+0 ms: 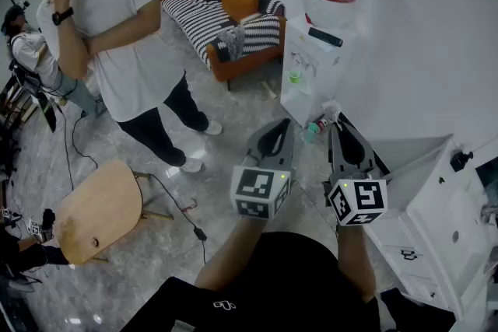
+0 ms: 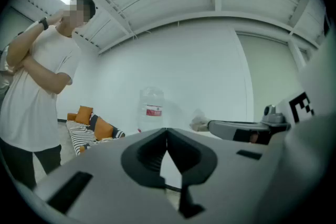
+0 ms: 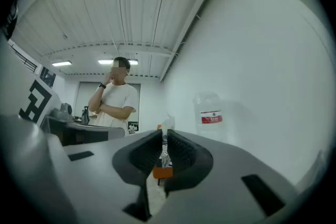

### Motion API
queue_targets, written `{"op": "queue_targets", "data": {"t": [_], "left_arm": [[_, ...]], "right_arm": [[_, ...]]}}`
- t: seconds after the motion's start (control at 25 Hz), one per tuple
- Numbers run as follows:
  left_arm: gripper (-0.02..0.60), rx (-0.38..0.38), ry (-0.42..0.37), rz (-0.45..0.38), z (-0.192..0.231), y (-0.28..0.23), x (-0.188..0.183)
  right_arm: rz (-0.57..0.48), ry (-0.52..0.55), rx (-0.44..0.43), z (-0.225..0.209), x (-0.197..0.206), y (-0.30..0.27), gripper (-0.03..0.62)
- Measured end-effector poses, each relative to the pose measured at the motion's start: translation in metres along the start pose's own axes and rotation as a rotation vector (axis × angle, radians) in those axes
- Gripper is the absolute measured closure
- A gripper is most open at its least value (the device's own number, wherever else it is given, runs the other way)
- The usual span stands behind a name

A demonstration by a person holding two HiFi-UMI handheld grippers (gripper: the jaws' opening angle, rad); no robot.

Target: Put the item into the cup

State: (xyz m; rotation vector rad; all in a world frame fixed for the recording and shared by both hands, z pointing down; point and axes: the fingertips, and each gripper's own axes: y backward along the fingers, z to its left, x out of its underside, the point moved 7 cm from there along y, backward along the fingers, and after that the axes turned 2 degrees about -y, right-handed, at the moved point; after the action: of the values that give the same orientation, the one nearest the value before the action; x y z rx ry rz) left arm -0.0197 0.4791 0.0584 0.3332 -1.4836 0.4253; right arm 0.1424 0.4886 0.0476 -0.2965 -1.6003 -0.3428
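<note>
Just before the water dispenser (image 1: 310,74), at the foot of its white body, a small item (image 1: 331,110) is held in the air. It is whitish, thin and crumpled, rather see-through, and too small to tell more about it. It sits at the very tip of the right gripper (image 1: 335,120) and sticks out a little past the fingertips on the side towards the dispenser.

On the near left of the dispenser, the left gripper (image 1: 282,127) is held up beside its partner and points the same way. Its own view shows its jaws meeting at their tips, with only a small three-cornered gap behind them and nothing in it. The right gripper, a little nearer the dispenser's right side, has its jaws drawn almost together with a thin slit between them; the pale item rises from between the tips, so this gripper is clamped on it.

Far to the left of the dispenser a wooden chair (image 1: 97,210) stands on the grey floor (image 1: 233,113). A standing person (image 1: 124,19) in a white shirt and dark trousers is also well to its left, arms folded with one hand raised. Just to the dispenser's left an orange sofa (image 1: 233,15) with striped cushions stands against the wall. To its right and nearer the camera stands a white cabinet (image 1: 428,198).
</note>
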Motion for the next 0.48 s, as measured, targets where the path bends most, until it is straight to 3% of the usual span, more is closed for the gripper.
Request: {"op": "queue_targets", "data": {"t": [0.48], "left_arm": [[0.569,0.02,0.002,-0.028,-0.014,-0.008,-0.002]], "right_arm": [[-0.008,-0.025,-0.013,-0.014,0.002,0.005,0.559]]}}
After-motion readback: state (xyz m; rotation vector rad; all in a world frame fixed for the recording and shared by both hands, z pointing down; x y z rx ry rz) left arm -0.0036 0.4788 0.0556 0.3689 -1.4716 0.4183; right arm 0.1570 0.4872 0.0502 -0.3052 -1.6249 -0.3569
